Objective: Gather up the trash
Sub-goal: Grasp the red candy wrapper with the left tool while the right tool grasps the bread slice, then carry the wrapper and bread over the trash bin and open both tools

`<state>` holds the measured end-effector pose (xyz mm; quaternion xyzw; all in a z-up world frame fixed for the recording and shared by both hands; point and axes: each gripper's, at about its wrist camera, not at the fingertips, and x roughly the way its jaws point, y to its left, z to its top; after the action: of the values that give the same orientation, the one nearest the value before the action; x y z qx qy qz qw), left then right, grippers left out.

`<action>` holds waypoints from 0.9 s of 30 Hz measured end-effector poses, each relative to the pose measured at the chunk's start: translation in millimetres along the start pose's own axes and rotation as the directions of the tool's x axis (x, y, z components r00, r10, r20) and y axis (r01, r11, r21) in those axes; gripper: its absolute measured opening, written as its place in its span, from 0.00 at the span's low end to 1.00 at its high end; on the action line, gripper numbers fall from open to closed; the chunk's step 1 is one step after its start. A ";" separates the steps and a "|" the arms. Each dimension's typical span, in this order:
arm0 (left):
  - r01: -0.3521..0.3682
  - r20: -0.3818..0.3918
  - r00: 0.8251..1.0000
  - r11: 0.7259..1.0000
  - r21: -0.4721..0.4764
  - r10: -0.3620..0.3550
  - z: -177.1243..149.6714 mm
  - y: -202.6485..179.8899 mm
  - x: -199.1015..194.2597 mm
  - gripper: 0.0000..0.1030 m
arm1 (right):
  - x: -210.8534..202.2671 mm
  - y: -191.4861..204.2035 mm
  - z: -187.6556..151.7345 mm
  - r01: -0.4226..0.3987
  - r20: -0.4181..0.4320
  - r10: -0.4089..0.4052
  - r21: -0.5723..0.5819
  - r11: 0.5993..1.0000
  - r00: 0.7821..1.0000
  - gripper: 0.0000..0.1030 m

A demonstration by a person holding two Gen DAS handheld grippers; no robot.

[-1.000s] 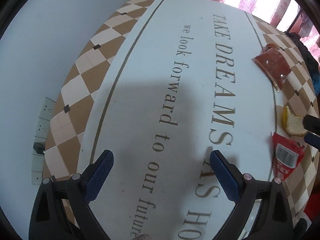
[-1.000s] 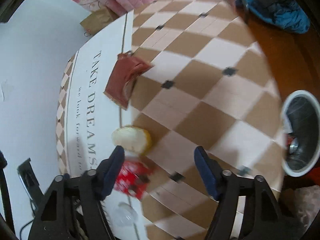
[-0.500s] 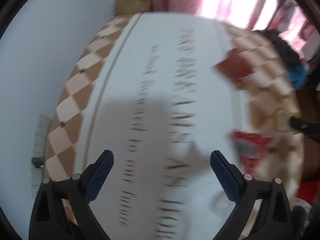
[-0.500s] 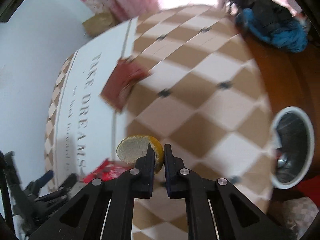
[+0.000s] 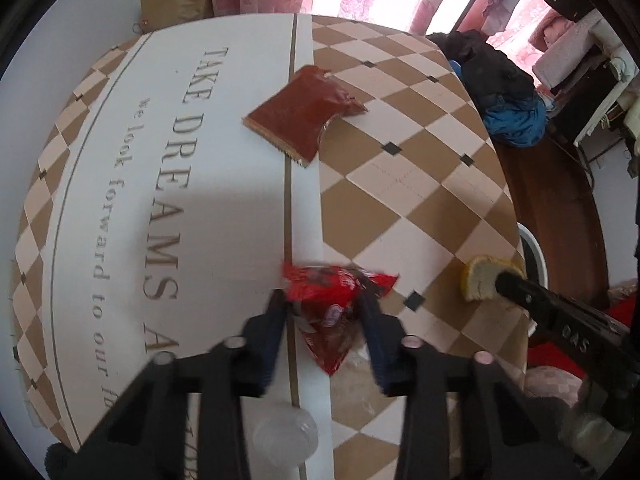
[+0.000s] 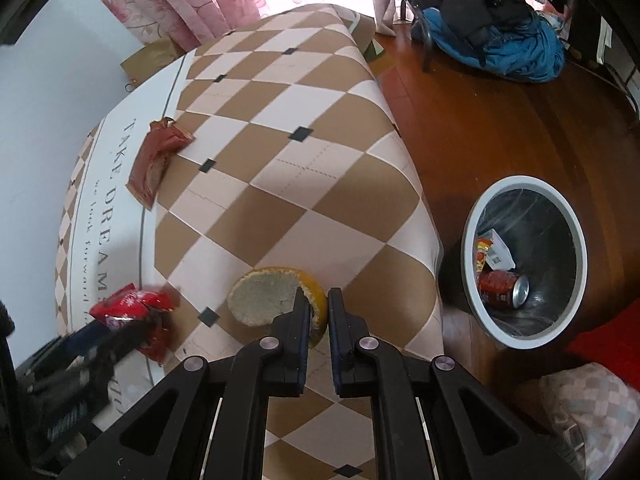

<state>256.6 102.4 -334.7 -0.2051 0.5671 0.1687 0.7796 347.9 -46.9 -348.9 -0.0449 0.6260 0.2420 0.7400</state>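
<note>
My left gripper (image 5: 324, 312) has its fingers on both sides of a red snack wrapper (image 5: 334, 312), closing on it and blurred; the wrapper also shows in the right wrist view (image 6: 132, 312). My right gripper (image 6: 318, 308) is shut on a yellow fruit peel (image 6: 272, 296) and holds it just above the table near its right edge; the peel shows in the left wrist view (image 5: 482, 280). A brown torn wrapper (image 5: 300, 116) lies farther back on the table, seen also in the right wrist view (image 6: 154, 158).
A white-rimmed trash bin (image 6: 576, 240) stands on the wooden floor right of the table, holding a can and wrappers. A clear plastic cup (image 5: 286, 436) lies near the table's front. Blue and black clothes (image 6: 492, 32) are piled behind. A checkered tablecloth (image 6: 304, 152) covers the table.
My right gripper shut on the fruit peel and lifted it toward the table's right edge. My left gripper swung right to the red wrapper and closed in around it.
</note>
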 end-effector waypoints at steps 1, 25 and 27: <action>-0.001 0.005 1.000 1.000 0.004 0.001 -1.1 -0.7 -2.6 0.15 | 1.0 1.2 -0.2 0.000 0.000 0.000 -0.002 1.000 1.000 0.09; -0.091 0.199 0.977 0.993 0.075 0.075 4.4 -25.5 -63.6 0.02 | -41.7 3.6 0.1 -0.056 0.080 0.058 -0.023 0.998 0.995 0.09; -0.083 0.222 0.973 0.993 0.082 0.063 6.8 -33.9 -76.6 0.02 | -55.6 1.2 1.9 -0.068 0.102 0.070 -0.026 0.997 0.992 0.09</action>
<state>256.0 74.5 -255.5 -0.1287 0.4922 0.1926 0.8391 343.6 -62.0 -295.4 -0.0191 0.5856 0.2764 0.7618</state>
